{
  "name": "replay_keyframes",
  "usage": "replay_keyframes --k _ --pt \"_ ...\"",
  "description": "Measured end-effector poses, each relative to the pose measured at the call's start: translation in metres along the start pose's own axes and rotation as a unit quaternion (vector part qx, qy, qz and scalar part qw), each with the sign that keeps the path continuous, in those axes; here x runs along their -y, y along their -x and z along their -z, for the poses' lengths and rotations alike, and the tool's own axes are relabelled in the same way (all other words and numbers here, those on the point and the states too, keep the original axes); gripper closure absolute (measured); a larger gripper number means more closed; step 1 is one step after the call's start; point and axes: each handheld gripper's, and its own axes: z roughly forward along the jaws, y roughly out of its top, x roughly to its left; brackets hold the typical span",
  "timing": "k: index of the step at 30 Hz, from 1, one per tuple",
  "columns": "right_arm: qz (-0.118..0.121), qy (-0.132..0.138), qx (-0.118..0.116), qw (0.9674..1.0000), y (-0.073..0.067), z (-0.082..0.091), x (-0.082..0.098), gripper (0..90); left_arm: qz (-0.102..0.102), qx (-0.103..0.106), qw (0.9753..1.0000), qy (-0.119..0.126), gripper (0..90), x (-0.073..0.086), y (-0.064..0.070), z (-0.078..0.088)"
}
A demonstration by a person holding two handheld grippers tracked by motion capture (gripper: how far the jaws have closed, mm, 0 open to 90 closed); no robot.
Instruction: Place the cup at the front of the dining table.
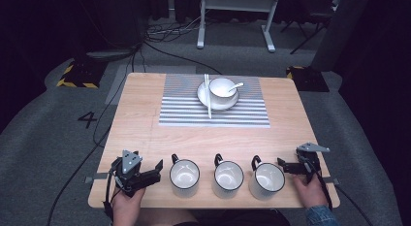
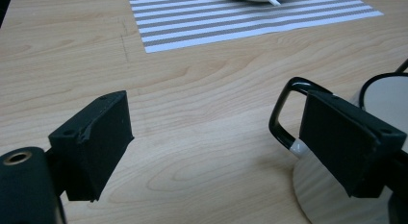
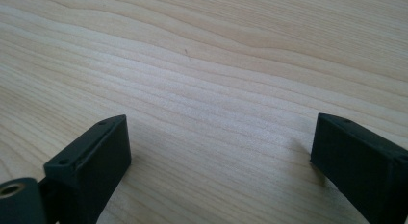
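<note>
Three white mugs with black rims and handles stand in a row near the table's front edge: left mug (image 1: 184, 176), middle mug (image 1: 228, 177), right mug (image 1: 267, 180). My left gripper (image 1: 156, 171) is open just left of the left mug. In the left gripper view its open jaws (image 2: 216, 137) straddle bare wood, and that mug's black handle (image 2: 283, 113) sits right behind the right-hand jaw. My right gripper (image 1: 284, 166) is open just right of the right mug. In the right gripper view the jaws (image 3: 221, 156) frame nothing but wood.
At the back middle of the wooden table (image 1: 140, 119) lies a grey striped placemat (image 1: 179, 114). On it are a white plate (image 1: 202, 97), a bowl (image 1: 222, 87) with a spoon (image 1: 236, 85), and chopsticks (image 1: 208, 102). Cables run over the floor (image 1: 72, 153) at the left.
</note>
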Motion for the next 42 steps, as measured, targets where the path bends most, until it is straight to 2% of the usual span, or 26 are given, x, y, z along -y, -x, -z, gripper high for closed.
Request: replay_keyframes --k 2,4,11,13,24,25,26,28,31,35,42 --pt "0.000 0.000 0.000 1.0000 0.000 0.000 0.000 6.9 0.013 0.015 0.9998 0.002 11.9 -0.001 0.002 0.002" --pt "0.000 0.000 0.000 1.0000 0.000 0.000 0.000 6.9 0.017 0.021 0.9996 0.003 11.9 -0.001 0.006 0.004" --pt "0.000 0.000 0.000 1.0000 0.000 0.000 0.000 6.8 -0.011 0.019 0.9997 0.014 11.9 -0.004 0.022 0.011" --pt "0.000 0.000 0.000 1.0000 0.000 0.000 0.000 6.9 -0.016 0.021 0.9996 0.011 11.9 -0.004 0.025 0.011" --pt "0.000 0.000 0.000 1.0000 0.000 0.000 0.000 6.9 -0.037 0.072 0.9966 0.019 11.9 -0.006 0.053 0.016" --pt "0.000 0.000 0.000 1.0000 0.000 0.000 0.000 6.9 -0.047 0.075 0.9959 0.017 11.9 -0.006 0.054 0.017" --pt "0.000 0.000 0.000 1.0000 0.000 0.000 0.000 6.9 -0.044 0.080 0.9957 0.018 11.9 -0.006 0.056 0.016" --pt "0.000 0.000 0.000 1.0000 0.000 0.000 0.000 6.9 -0.039 0.090 0.9951 0.012 11.9 -0.005 0.058 0.014" --pt "0.000 0.000 0.000 1.0000 0.000 0.000 0.000 6.9 -0.043 0.102 0.9938 0.003 12.0 -0.004 0.063 0.012" --pt "0.000 0.000 0.000 1.0000 0.000 0.000 0.000 6.9 -0.047 0.116 0.9921 0.004 12.0 -0.002 0.069 0.011" --pt "0.000 0.000 0.000 1.0000 0.000 0.000 0.000 6.9 -0.040 0.130 0.9905 -0.016 12.0 0.004 0.072 0.004"
